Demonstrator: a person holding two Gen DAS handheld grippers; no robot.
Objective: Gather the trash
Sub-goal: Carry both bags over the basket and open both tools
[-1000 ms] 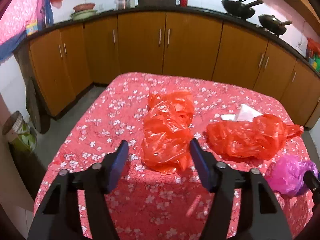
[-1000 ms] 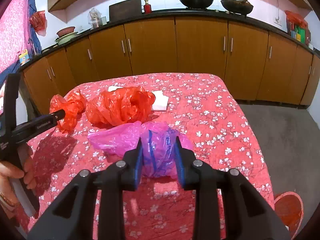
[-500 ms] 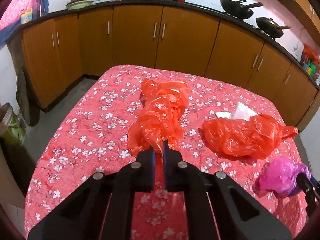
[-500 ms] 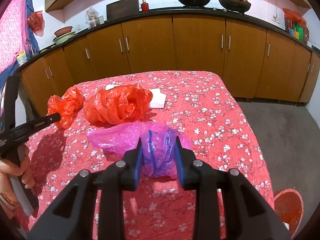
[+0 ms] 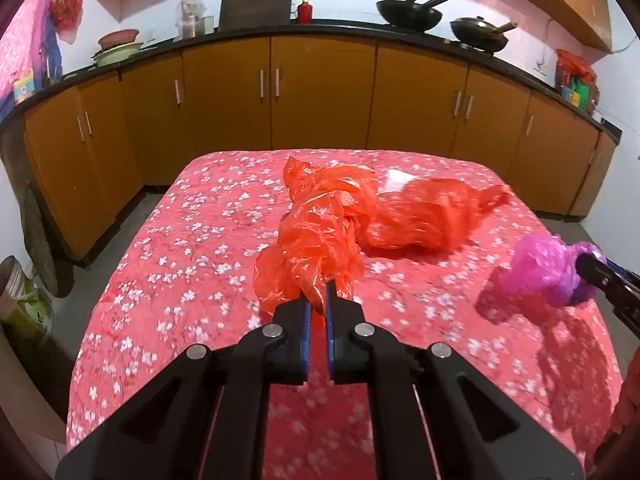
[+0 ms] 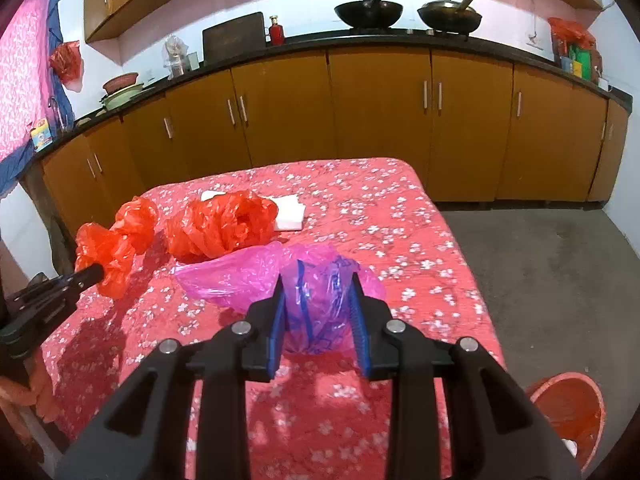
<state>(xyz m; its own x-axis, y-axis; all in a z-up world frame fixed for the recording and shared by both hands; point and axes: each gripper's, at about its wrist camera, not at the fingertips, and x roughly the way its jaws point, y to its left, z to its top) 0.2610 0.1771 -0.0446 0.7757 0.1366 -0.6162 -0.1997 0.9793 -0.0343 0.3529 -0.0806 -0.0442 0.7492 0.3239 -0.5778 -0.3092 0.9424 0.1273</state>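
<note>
My left gripper [image 5: 316,300] is shut on a crumpled red plastic bag [image 5: 320,232] and holds it above the red flowered table [image 5: 192,240]; it also shows in the right wrist view [image 6: 114,246]. My right gripper [image 6: 318,284] is shut on a pink plastic bag [image 6: 280,272], which hangs lifted at the right in the left wrist view [image 5: 548,272]. A second red bag [image 5: 428,212] lies on the table behind, also in the right wrist view [image 6: 224,224], next to white paper [image 6: 288,218].
An orange bin [image 6: 568,412] stands on the grey floor right of the table. Brown cabinets [image 5: 320,92] run along the back wall under a black counter with pans [image 5: 412,10]. A container [image 5: 16,292] stands on the floor at the left.
My left gripper closed on the red bag and lifted it off the table. My right gripper raised the pink bag. Both views rose.
</note>
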